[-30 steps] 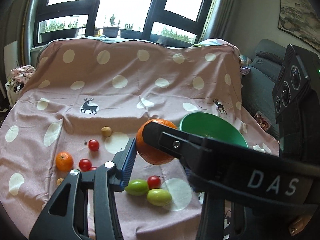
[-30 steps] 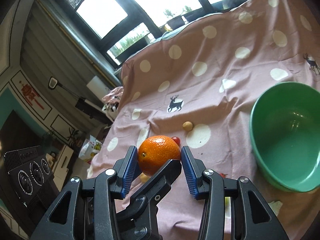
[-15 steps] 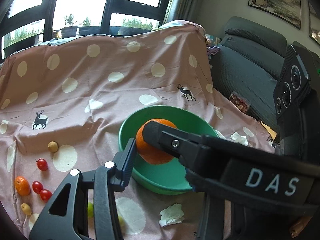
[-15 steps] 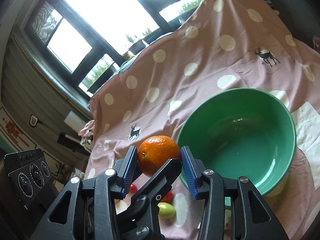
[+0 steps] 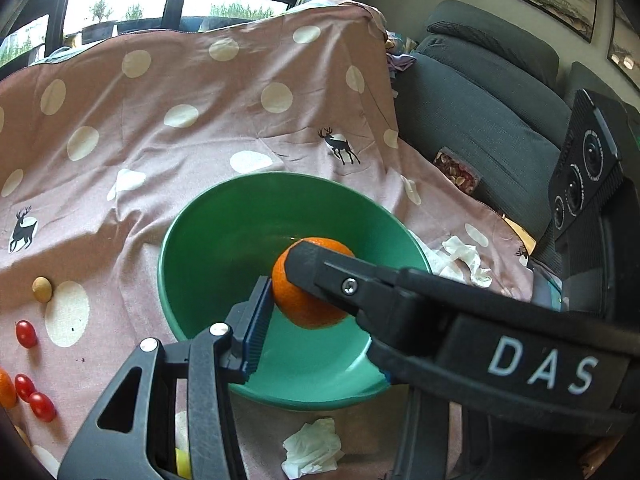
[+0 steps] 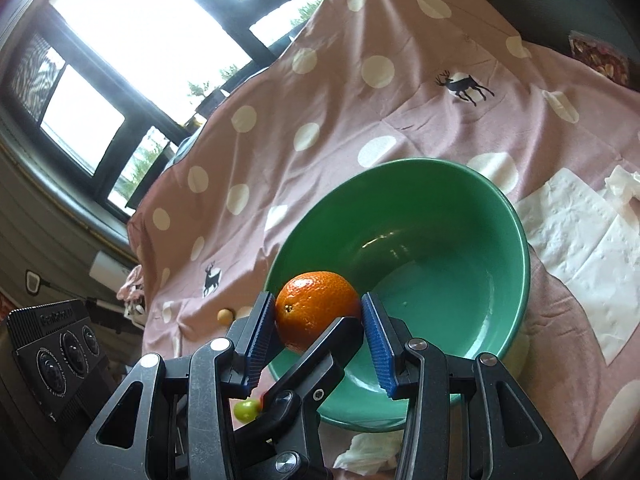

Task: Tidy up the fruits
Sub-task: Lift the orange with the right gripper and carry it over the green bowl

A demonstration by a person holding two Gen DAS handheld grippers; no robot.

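One orange (image 6: 312,304) hangs over the bowl (image 6: 500,216), clenched in your right gripper's (image 6: 318,314) jaws, ready to drop. Your left gripper (image 5: 316,304) touches it too, perhaps steadying; its jaws' state is hidden.

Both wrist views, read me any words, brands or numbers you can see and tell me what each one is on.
"DAS": white letters on the black gripper body crossing the left wrist view.
Raised lettering on the black camera block at the right wrist view's lower left: too blurred to read.
No other text is visible.
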